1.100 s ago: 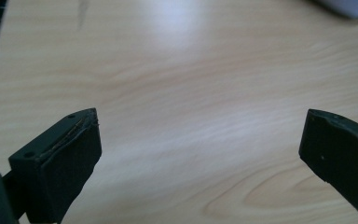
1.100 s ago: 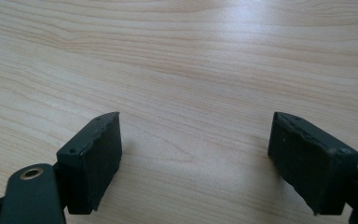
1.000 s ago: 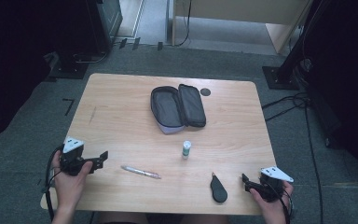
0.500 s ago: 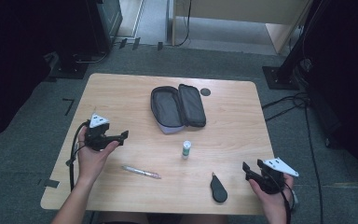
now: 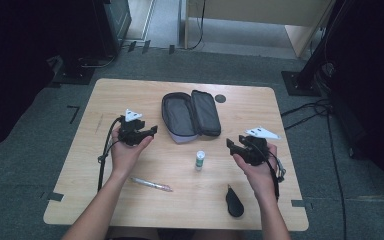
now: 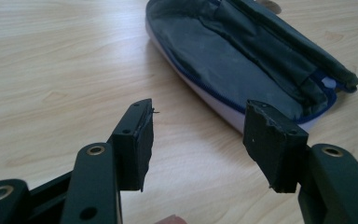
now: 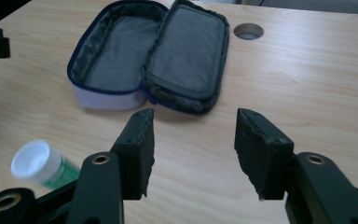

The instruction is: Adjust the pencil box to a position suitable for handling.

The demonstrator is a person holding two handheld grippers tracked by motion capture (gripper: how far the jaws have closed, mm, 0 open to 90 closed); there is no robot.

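Note:
An open dark grey pencil case [image 5: 190, 116] with a blue zip lies at the table's middle. My left gripper [image 5: 153, 130] hovers just left of it, pointing at its near wall. In the left gripper view the jaws [image 6: 198, 135] stand apart with bare wood between them and the case [image 6: 242, 60] just beyond. My right gripper [image 5: 229, 143] hangs right of the case's front end. Its jaws [image 7: 193, 140] are also apart and empty, aimed at the case [image 7: 154, 56]. Both pairs of jaws have just been closing on nothing.
A small white-capped green bottle [image 5: 199, 160] stands in front of the case, low left in the right gripper view [image 7: 42, 165]. A pen [image 5: 151, 184] and a black oval object [image 5: 234, 202] lie near the front edge. A round cable hole [image 5: 220, 98] sits behind the case.
Both hands have moved from the table's front corners toward the case, the right one also rising. Both pairs of jaws stand narrower than before.

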